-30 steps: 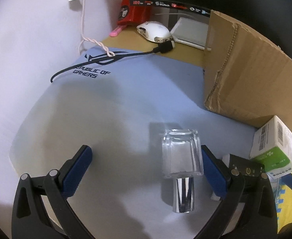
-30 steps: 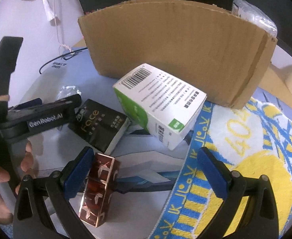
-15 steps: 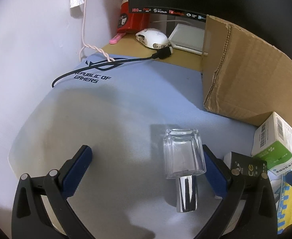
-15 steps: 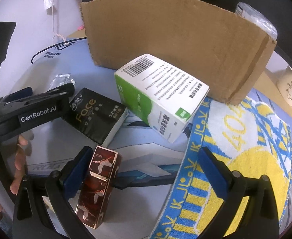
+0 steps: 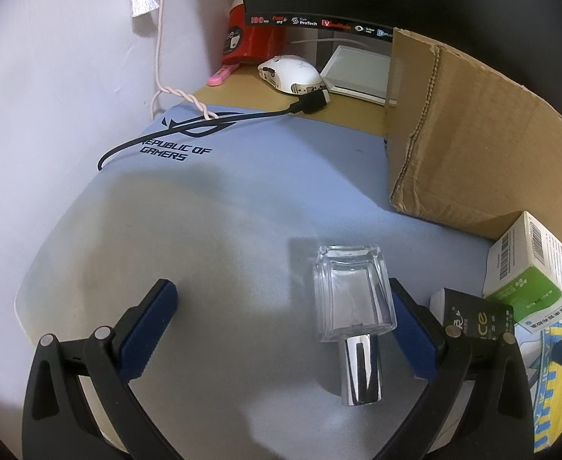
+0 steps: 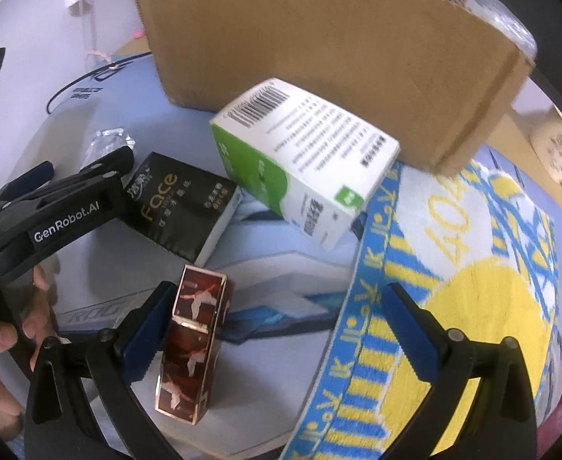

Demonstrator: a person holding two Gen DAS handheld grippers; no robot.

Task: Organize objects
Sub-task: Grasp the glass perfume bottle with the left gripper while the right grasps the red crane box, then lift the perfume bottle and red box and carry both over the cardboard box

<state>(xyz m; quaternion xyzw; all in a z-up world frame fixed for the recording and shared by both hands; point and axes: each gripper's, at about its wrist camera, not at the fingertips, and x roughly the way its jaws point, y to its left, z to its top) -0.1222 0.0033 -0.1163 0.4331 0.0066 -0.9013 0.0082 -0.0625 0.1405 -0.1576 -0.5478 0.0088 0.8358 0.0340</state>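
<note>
Between the fingers of the left gripper (image 5: 282, 329), a glass bottle (image 5: 351, 299) lies on its side on the mat (image 5: 211, 207), its silver cap (image 5: 360, 370) pointed back toward the camera. The jaws are spread wide and nothing is held; the bottle sits hard against the right-hand finger (image 5: 411, 329), and whether it is touched cannot be told, while the other finger is well apart from it. Should the jaws be closed from this offset, the bottle is likely to be pushed sideways or spun on the smooth mat rather than gripped, and the slick glass could slip out. Just right of the bottle, a black pack (image 5: 472, 316) is found, and it could be nudged by that near finger. Beyond the pack, a green-and-white carton (image 6: 300, 157) leans against the cardboard box (image 6: 334, 53) and could be tipped by any shove.

Nearer than the pack, a red case (image 6: 194, 349) lies close beside the left-hand finger of the right gripper (image 6: 277, 333), whose jaws are likewise wide open and empty. A lopsided closure is risked here as well, and the case could be rolled. Right of the case, the towel (image 6: 453, 287) edge lies under the other finger and could be snagged. The two grippers are seen close together, so a collision is possible.
</note>
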